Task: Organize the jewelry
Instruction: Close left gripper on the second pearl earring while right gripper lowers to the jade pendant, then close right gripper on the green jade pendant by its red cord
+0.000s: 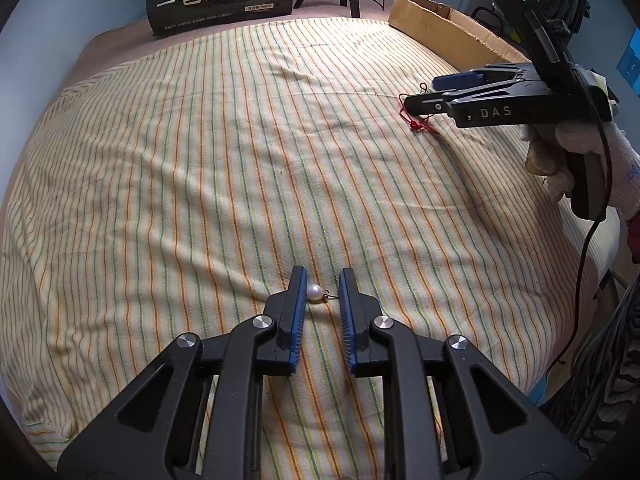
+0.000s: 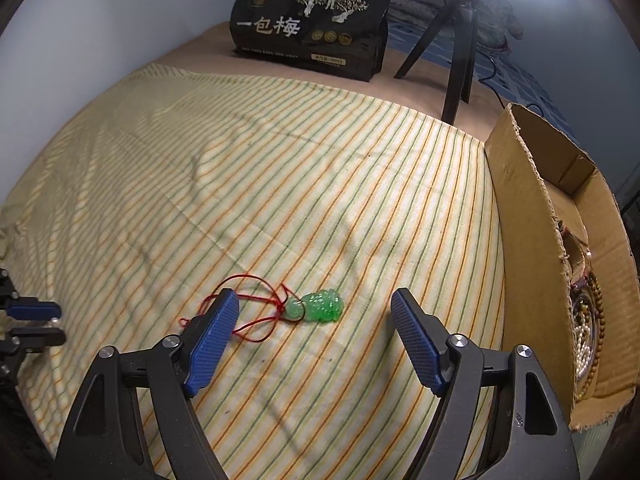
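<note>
Striped cloth [image 1: 200,160] covers the bed; left gripper [image 1: 323,286], low, brackets a pearl [image 1: 314,292], jaws apart; right gripper [image 2: 314,312] hovers spread over the jade pendant [image 2: 324,306] near the box [image 2: 520,240].

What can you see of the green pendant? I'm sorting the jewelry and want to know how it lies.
The green pendant is a carved, translucent, jade-like piece lying flat on the striped cloth. A smaller green bead joins it to a thin red cord looped loosely to its left. It sits between the open right gripper fingers, untouched; the cord passes by the left finger.
</note>
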Demonstrator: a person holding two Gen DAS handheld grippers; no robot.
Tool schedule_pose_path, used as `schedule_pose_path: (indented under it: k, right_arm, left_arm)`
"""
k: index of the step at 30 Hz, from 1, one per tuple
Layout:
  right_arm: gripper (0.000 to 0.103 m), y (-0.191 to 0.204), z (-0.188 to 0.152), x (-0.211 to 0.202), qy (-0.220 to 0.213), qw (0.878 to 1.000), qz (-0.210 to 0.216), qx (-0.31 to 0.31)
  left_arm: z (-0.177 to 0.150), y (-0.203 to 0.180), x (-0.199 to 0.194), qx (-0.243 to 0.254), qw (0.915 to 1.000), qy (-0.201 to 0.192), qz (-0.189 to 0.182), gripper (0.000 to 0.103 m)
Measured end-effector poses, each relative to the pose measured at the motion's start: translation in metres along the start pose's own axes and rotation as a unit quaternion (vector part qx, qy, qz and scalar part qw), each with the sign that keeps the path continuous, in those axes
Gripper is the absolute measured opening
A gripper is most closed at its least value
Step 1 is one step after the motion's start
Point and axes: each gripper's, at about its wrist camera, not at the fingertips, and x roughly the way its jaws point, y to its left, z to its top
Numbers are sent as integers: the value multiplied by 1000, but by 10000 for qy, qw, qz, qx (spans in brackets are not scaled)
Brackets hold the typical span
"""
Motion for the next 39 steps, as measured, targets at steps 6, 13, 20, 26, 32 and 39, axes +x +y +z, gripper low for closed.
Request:
schedule_pose_path:
  k: [6, 13, 20, 26, 32, 39]
  right_arm:
    - [31, -1, 2, 0, 72, 9995, 266, 120]
    - [31, -2, 3, -4, 42, 9993, 303, 215]
    - [31, -6, 8, -31, -275, 9986, 313, 330]
    - [31, -18, 15, -64, -651, 9954, 385, 586]
    - [31, -32, 20, -99, -1030, 9906, 436, 783]
    - [31, -61, 22, -134, -1422, 9830, 395, 1096]
  left_arm:
    - [1, -1, -1, -28, 10000, 2, -9, 15]
    - [4, 2, -4, -81, 10000, -41, -12, 15]
    - [15, 8, -18, -305, 9991, -292, -67, 15]
    - [29, 13, -36, -521, 9967, -602, -158, 15]
    - [43, 21, -50, -614, 9944, -821, -262, 15]
    - [59, 12, -67, -488, 9926, -1030, -410, 15]
